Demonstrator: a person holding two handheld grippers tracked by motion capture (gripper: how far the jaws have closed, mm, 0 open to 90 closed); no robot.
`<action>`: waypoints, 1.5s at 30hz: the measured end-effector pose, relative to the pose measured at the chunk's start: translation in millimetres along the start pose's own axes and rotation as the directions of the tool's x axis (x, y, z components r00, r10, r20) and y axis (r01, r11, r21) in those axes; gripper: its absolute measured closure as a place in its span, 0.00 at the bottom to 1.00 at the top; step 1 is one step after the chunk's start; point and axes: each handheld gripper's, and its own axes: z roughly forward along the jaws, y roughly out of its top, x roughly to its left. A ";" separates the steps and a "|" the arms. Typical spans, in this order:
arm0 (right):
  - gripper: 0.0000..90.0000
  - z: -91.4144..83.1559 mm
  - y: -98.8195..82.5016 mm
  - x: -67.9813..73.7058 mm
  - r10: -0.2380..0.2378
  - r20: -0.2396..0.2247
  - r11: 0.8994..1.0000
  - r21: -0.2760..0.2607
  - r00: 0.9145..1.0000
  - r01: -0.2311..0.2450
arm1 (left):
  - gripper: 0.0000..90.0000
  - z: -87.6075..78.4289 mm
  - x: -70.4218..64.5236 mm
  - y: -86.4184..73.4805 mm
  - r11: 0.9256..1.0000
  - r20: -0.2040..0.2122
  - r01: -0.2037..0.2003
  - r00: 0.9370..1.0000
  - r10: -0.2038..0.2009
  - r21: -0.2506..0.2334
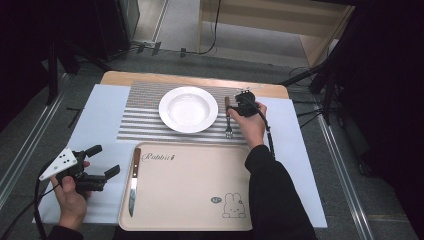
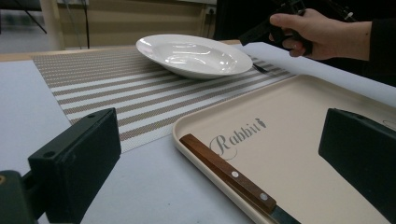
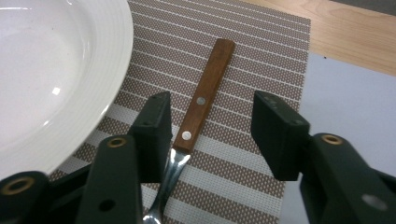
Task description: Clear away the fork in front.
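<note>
Fork [image 3: 201, 100] lies flat on striped mat [image 3: 261, 56], just right of white plate [image 1: 188, 109]. Right gripper [image 3: 210, 135] fingers spread astride its wooden handle, not pinching. Likely light, stiff, low-lying; metal neck slippery, so grip the wood. Left gripper [image 1: 102, 162] fingers spread, empty

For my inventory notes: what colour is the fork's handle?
Brown wood with two silver rivets; the fork shows best in the right gripper view.

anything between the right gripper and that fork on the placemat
Nothing visible. The right gripper already straddles the fork, one jaw on each side of its wooden handle, with a gap left on the far side. The white plate sits close beside one jaw but doesn't block the fork.
</note>
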 end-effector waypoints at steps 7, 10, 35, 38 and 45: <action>0.66 13.8 2.3 2.9 0.020 -0.004 0.998 0.064 1.000 -0.020 | 0.00 -0.2 0.5 0.0 1.000 0.003 0.001 1.000 -0.001 0.000; 0.69 17.2 1.7 -0.3 0.066 -0.041 0.995 0.083 0.997 -0.062 | 0.00 -0.2 0.7 0.0 1.000 0.002 0.000 1.000 0.000 -0.001; 0.77 32.8 4.3 15.5 0.048 0.047 0.988 0.144 0.998 -0.054 | 0.00 -0.3 1.0 0.1 1.000 0.001 0.003 1.000 -0.003 -0.001; 0.77 33.0 2.4 15.7 0.054 0.043 0.989 0.132 0.998 -0.060 | 0.00 0.0 1.0 0.0 1.000 0.000 0.005 1.000 -0.005 -0.001; 0.84 32.5 2.9 11.0 0.076 0.034 0.987 0.140 0.997 -0.080 | 0.00 0.0 1.0 0.0 1.000 -0.002 0.005 1.000 -0.005 0.001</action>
